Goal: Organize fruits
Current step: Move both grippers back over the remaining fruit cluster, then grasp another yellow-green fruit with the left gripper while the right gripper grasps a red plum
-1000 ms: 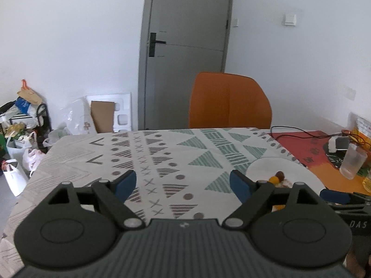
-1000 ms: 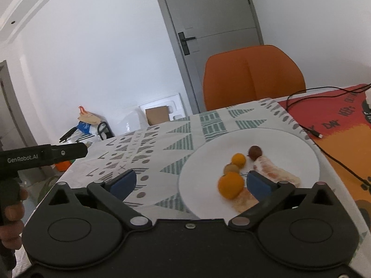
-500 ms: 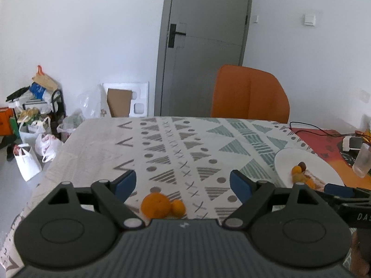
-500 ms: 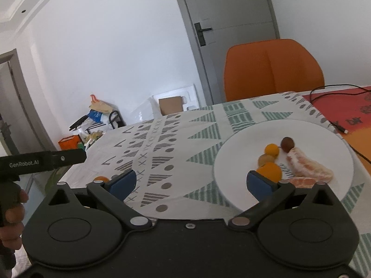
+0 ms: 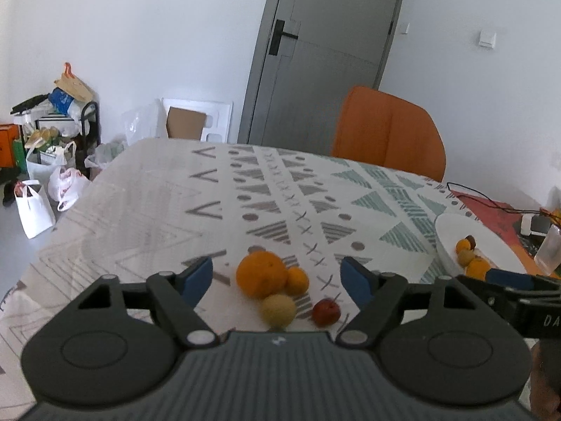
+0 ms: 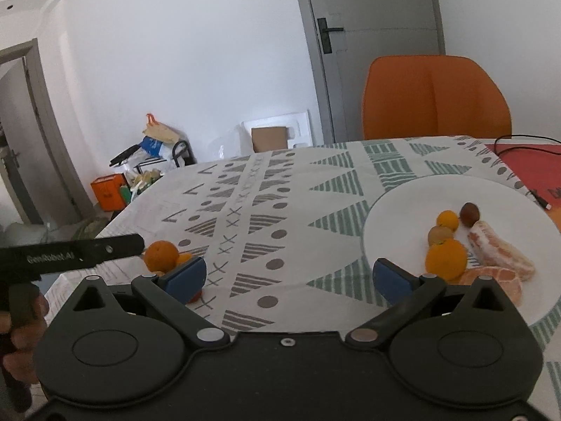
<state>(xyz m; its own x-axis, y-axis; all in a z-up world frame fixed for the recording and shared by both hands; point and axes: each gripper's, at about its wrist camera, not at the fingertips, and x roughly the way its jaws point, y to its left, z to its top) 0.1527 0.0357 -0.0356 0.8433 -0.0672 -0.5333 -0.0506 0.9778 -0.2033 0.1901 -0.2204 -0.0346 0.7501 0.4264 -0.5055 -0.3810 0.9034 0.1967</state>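
So the left gripper, jaws just closing but still empty, has the big orange dead ahead near the table's front edge.

My left wrist camera looks forward and down past its fingers, close over the patterned tablecloth toward the grey door. My right one faces the same way, nearer the white plate. Both share door, orange chair, plate and cloth.
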